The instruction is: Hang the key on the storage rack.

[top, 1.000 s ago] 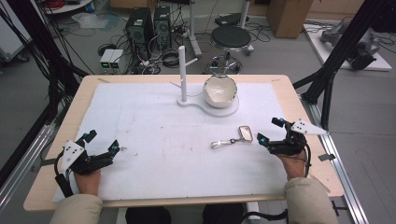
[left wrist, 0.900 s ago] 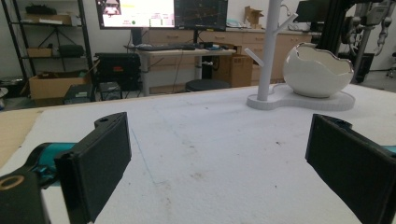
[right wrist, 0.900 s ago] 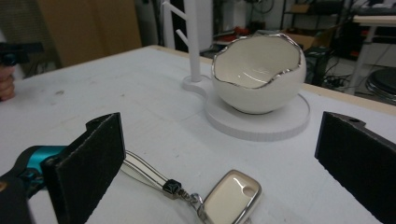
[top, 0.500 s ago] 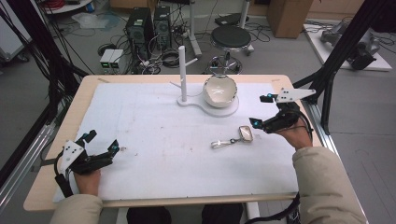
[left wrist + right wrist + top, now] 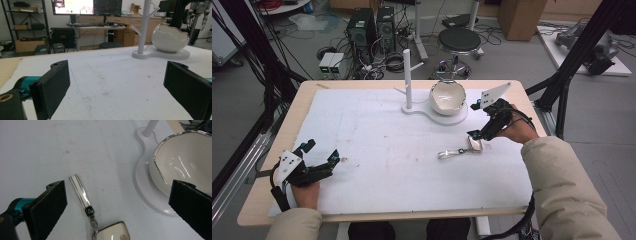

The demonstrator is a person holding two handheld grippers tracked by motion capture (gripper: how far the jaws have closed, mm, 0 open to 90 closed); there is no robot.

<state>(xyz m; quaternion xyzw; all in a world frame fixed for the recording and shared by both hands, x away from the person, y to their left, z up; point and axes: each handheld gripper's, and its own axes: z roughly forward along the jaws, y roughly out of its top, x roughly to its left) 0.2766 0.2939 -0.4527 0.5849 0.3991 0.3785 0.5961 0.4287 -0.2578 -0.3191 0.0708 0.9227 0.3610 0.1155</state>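
Right gripper (image 5: 475, 131): jaws spread wide and holding nothing, hovering just above the keychain, tilted down toward it from the right side of the table.
Keychain (image 5: 460, 149): lies flat on the white mat right of centre; in the right gripper view its silver strap (image 5: 79, 193) points up and left, a short chain links it to the glossy fob (image 5: 111, 232) at the bottom edge, and the whole thing sits between the two black jaws.
Left gripper (image 5: 323, 158): jaws apart and empty, resting low over the near left corner of the mat, well apart from the keychain.
Egg-shaped bowl (image 5: 448, 97): stands on the white stand base (image 5: 439, 116) at the far side, just beyond the right gripper.
Branched post (image 5: 407, 77): upright on the same base, left of the bowl.
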